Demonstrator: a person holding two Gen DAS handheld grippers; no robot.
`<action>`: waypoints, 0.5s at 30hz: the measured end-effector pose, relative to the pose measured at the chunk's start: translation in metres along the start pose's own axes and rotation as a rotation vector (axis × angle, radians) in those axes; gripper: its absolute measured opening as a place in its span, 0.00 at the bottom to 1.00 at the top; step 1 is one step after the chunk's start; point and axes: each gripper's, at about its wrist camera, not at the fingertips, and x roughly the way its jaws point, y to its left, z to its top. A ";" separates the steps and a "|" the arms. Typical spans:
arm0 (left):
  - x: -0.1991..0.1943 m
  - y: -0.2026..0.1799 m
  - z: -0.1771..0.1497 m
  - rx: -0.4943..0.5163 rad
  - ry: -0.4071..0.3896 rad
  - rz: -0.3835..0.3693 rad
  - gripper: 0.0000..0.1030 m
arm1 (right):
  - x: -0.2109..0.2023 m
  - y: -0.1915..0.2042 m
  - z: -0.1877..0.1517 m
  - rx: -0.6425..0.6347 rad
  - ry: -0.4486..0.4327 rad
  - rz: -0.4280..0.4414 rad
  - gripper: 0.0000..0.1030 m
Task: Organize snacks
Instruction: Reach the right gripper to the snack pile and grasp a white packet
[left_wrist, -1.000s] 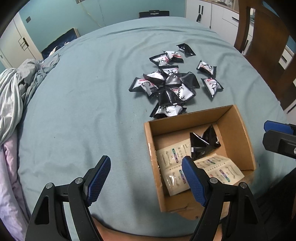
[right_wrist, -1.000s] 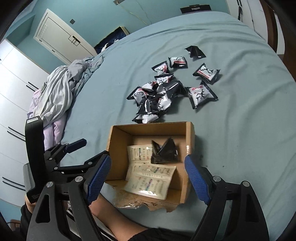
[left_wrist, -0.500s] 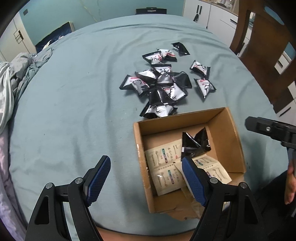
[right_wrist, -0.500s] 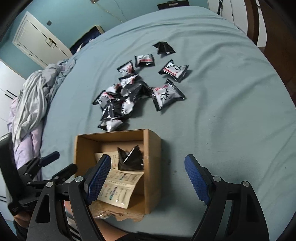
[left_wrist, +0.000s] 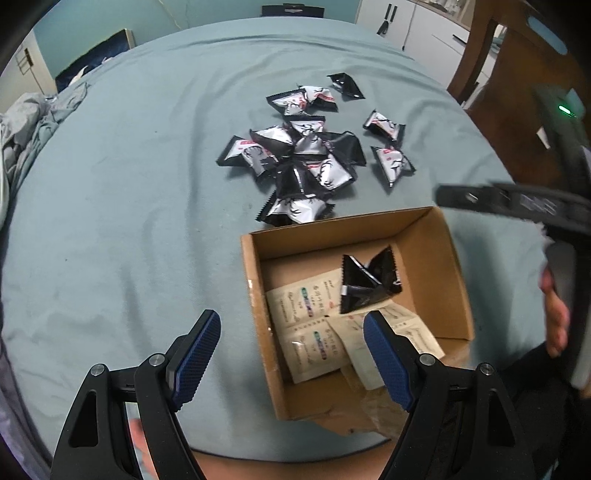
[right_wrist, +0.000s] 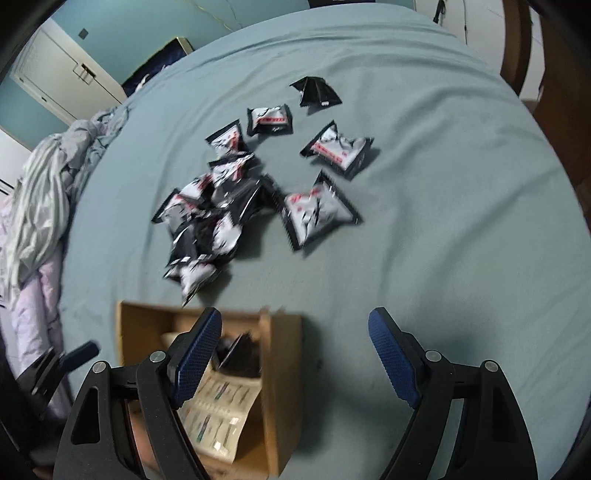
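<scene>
Several black and silver snack packets (left_wrist: 306, 158) (right_wrist: 221, 199) lie in a loose pile on the teal cloth, just beyond an open cardboard box (left_wrist: 454, 273) (right_wrist: 280, 373). Inside the box lie a black packet (left_wrist: 365, 284) and white sachets (left_wrist: 314, 321). My left gripper (left_wrist: 291, 354) hangs open over the box's left wall, nothing between its fingers. My right gripper (right_wrist: 295, 354) is open and empty above the box's right wall and the cloth beside it. The nearest separate packet (right_wrist: 317, 214) lies ahead of it. From the left wrist view the right gripper's arm (left_wrist: 517, 203) shows at the right edge.
The teal cloth (left_wrist: 110, 221) covers a round table. Crumpled grey and lilac fabric (right_wrist: 40, 192) lies at the left edge. A dark wooden chair (left_wrist: 517, 74) stands at the right. White cabinets and a door line the back wall. A person's hand (left_wrist: 554, 310) shows by the box.
My right gripper has swung right and forward, so the box slid to the lower left of its view and the pile came nearer. The left view tipped downward a little; both grippers stayed open.
</scene>
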 end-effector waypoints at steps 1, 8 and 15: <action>0.000 0.000 0.000 0.000 -0.001 -0.003 0.78 | 0.005 0.001 0.006 -0.010 0.001 -0.017 0.79; 0.004 0.002 0.002 -0.016 0.018 -0.033 0.78 | 0.041 0.005 0.038 -0.012 0.028 -0.038 0.79; 0.008 0.006 0.006 -0.041 0.026 -0.056 0.78 | 0.074 0.004 0.061 -0.014 0.045 -0.066 0.79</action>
